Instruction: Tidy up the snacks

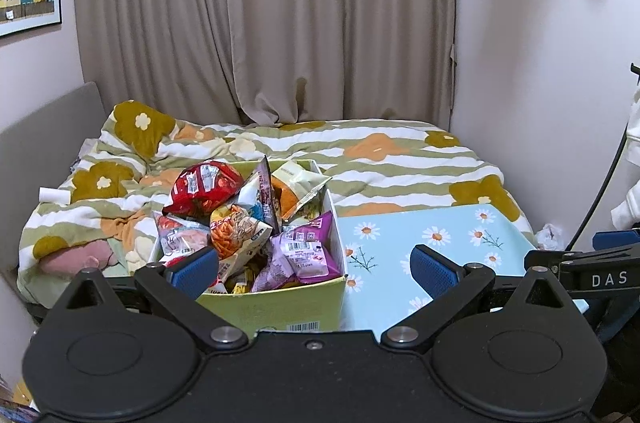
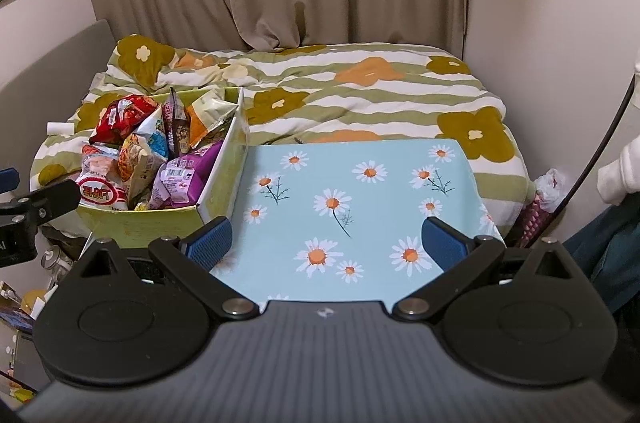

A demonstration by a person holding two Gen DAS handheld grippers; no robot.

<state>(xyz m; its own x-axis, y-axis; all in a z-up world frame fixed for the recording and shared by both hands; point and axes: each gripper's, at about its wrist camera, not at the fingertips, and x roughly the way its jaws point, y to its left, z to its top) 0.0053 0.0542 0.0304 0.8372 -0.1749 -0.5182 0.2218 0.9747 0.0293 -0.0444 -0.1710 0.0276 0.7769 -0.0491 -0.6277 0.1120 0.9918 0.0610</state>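
Observation:
A green cardboard box (image 1: 276, 307) stands at the left end of a light-blue daisy-print table (image 1: 432, 239). It is heaped with several snack packets: a red bag (image 1: 204, 191), an orange noodle packet (image 1: 236, 229), a purple packet (image 1: 304, 251). The box (image 2: 144, 223) and the table (image 2: 360, 191) also show in the right wrist view, with the purple packet (image 2: 180, 179) and a red-and-white packet (image 2: 100, 193). My left gripper (image 1: 314, 269) is open and empty, just in front of the box. My right gripper (image 2: 326, 243) is open and empty above the table's near part.
A bed with a striped flower duvet (image 2: 360, 91) lies behind the table, curtains (image 1: 264, 11) behind it. A wall stands to the right (image 2: 560, 23). A cable (image 2: 600, 151) and a plastic bag (image 2: 550, 187) are at the right. Clutter lies on the floor at the left (image 2: 24, 299).

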